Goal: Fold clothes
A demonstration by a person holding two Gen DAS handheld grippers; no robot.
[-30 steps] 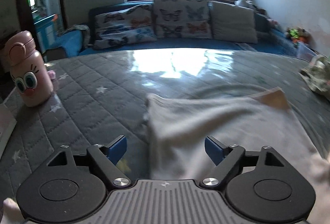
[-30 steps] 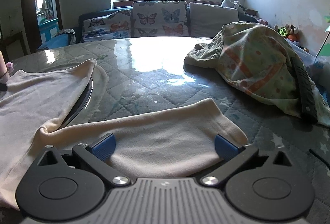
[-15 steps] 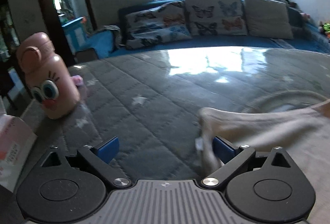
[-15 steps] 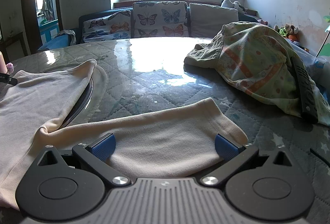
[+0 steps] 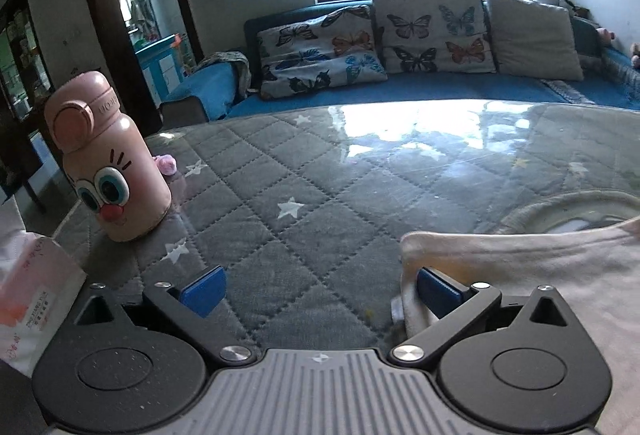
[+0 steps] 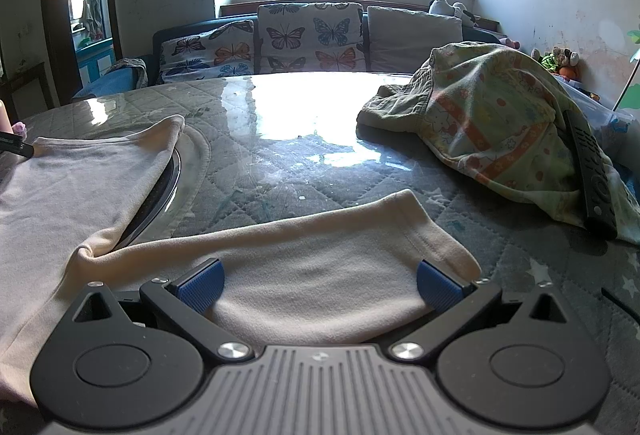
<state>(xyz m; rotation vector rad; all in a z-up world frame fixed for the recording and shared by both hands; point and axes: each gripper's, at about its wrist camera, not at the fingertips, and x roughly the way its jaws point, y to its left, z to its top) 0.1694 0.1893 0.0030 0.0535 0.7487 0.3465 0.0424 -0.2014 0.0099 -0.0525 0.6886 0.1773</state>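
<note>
Both claws, left (image 5: 320, 291) and right (image 6: 320, 285), spread wide; cream shirt (image 6: 312, 271) lies crosswise, sleeve pointing right.

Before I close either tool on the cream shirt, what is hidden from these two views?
- Left wrist view: the cream shirt runs off the right edge; the left tool body hides its near hem.
- Right wrist view: the right tool covers the sleeve's near edge.
- Right wrist view: the patterned garment hides whatever is beneath.
</note>
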